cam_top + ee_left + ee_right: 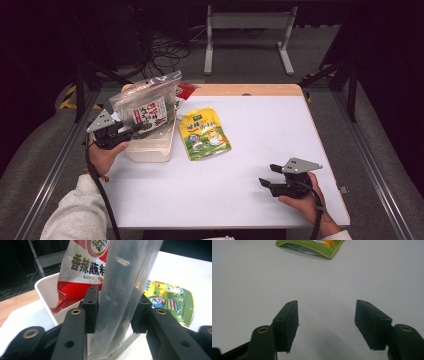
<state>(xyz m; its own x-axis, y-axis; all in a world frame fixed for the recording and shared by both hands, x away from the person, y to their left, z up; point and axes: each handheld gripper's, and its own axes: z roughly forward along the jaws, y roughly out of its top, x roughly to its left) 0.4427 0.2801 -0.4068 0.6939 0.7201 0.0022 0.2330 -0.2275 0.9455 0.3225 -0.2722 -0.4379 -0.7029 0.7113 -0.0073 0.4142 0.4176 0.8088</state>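
Observation:
My left gripper is at the table's left and reaches over a white bin. Its pads press on both sides of a clear plastic bag that stands upright in the bin and carries a printed label. A red-and-white snack pouch sits behind it in the bin. A yellow-green pouch lies flat on the white table just right of the bin. My right gripper rests low at the front right, open, with bare table between its pads.
The white tabletop has a wooden strip along its far edge. Metal rails run down both sides of the table. A white frame and loose cables stand on the floor beyond the far edge.

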